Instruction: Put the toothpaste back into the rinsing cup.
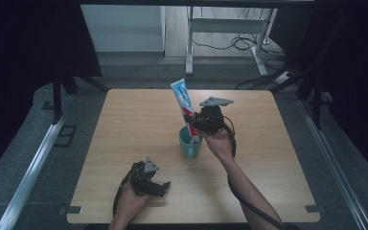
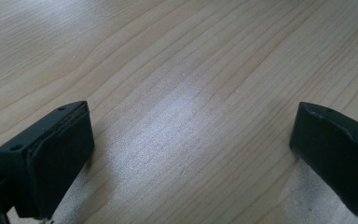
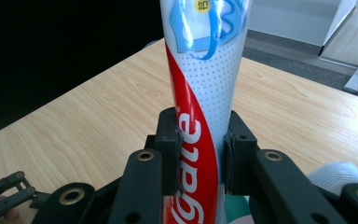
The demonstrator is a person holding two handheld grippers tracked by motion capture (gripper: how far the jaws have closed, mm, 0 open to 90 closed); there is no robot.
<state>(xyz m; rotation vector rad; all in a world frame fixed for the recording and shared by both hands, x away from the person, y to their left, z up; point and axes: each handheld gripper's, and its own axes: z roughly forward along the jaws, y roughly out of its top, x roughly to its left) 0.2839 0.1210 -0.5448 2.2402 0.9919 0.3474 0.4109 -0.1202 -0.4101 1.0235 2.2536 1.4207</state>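
Currently: right gripper (image 3: 200,154) clamped on toothpaste tube (image 1: 184,103), tilted, lower end inside teal cup (image 1: 190,143) mid-table (image 1: 124,124). Left gripper (image 1: 149,182) spread wide, holding nothing, near front edge. Risk: cup tipping if tube levers against rim.

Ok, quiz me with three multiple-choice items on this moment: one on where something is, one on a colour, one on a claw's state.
1. Where is the toothpaste tube's lower end?
A. flat on the table
B. in the cup
C. on the floor

2. What colour is the cup?
A. teal
B. yellow
C. black

3. How does the left claw stand?
A. shut on the tube
B. shut on the cup
C. open over bare table

Answers: 1 B, the tube stands tilted with its bottom inside the cup, held by the right claw. 2 A, the high view shows a teal cup. 3 C, its jaws stand wide apart above the wooden table.
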